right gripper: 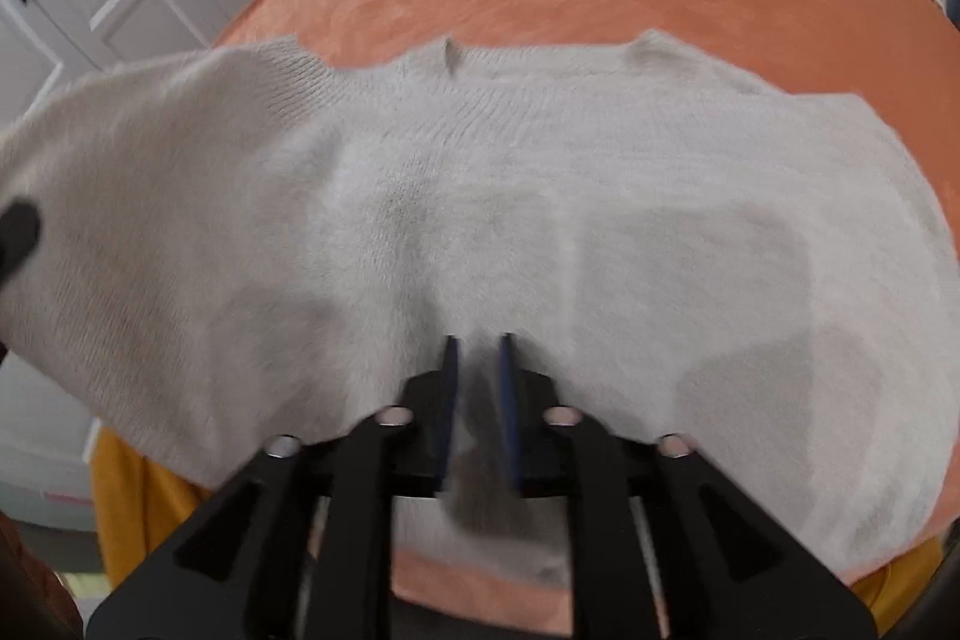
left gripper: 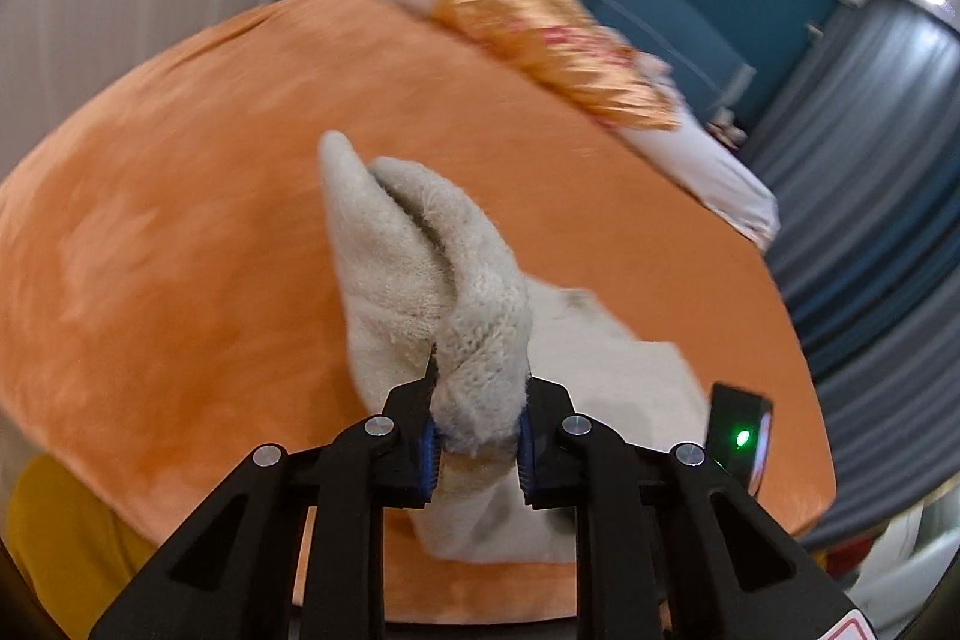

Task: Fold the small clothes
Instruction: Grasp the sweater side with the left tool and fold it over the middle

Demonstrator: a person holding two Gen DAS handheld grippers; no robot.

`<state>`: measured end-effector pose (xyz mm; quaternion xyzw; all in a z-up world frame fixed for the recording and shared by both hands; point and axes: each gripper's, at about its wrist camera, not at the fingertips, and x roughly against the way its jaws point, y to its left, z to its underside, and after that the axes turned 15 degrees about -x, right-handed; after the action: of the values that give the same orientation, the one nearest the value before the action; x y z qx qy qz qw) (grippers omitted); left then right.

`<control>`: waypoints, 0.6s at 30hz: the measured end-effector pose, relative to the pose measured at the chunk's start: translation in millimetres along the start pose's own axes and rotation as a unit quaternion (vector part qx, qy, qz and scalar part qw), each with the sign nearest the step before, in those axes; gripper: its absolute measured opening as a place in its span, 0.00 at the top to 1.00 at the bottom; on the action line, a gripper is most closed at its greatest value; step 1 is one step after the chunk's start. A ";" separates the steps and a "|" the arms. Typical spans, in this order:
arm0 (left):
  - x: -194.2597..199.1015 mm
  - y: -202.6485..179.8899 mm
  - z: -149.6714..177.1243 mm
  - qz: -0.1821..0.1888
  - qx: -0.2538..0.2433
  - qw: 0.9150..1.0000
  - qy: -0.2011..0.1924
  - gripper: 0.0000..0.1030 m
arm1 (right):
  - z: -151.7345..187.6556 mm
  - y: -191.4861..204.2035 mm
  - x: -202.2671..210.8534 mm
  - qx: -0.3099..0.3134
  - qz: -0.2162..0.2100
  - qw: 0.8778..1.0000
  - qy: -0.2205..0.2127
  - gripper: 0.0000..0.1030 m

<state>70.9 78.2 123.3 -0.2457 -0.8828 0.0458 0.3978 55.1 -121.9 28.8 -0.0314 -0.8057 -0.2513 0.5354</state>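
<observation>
An orange bed cover (left gripper: 210,220) fills most of both views, with a pillow (left gripper: 540,22) lying along its far edge. A cream knitted sweater (right gripper: 540,196) is spread flat across the cover, its ribbed knit showing and one sleeve lifted off to the left in the right wrist view. The left gripper (left gripper: 477,424) is tilted over the bed, its black fingers clamped on a bunched, twisted fold of the sweater (left gripper: 432,268) that stands up in front of it. The right gripper (right gripper: 478,358) points low over the near hem, its blue pads (right gripper: 451,364) close together with cream fabric pinched between them.
</observation>
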 end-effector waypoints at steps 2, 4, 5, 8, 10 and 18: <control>-3.5 -32.0 -6.7 0.012 -0.034 0.999 -0.001 0.85 | 5.7 -21.9 20.5 -0.014 -0.007 1.000 -0.015 0.79; -13.5 -68.6 -9.1 0.029 -0.071 0.997 0.006 0.85 | 11.8 -51.2 40.2 -0.038 -0.011 0.999 -0.029 0.79; -19.4 -85.3 -8.8 0.035 -0.088 0.995 0.010 0.85 | 16.2 -71.0 51.6 -0.054 -0.010 0.998 -0.036 0.79; -53.1 -136.4 1.1 0.056 -0.136 0.989 0.036 0.85 | 30.4 -122.2 78.5 -0.094 0.006 0.994 -0.054 0.77; -85.5 -167.9 17.3 0.069 -0.161 0.982 0.072 0.85 | 40.8 -149.3 91.8 -0.117 0.018 0.991 -0.061 0.77; -155.3 -225.9 82.4 0.024 -0.235 0.959 0.156 0.85 | 59.2 -201.8 115.8 -0.163 0.019 0.984 -0.075 0.77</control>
<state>8.9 -183.1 24.2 -0.3576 -0.7895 -0.1925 0.4601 -108.7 -297.1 37.8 -0.1523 -0.7908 -0.3665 0.4660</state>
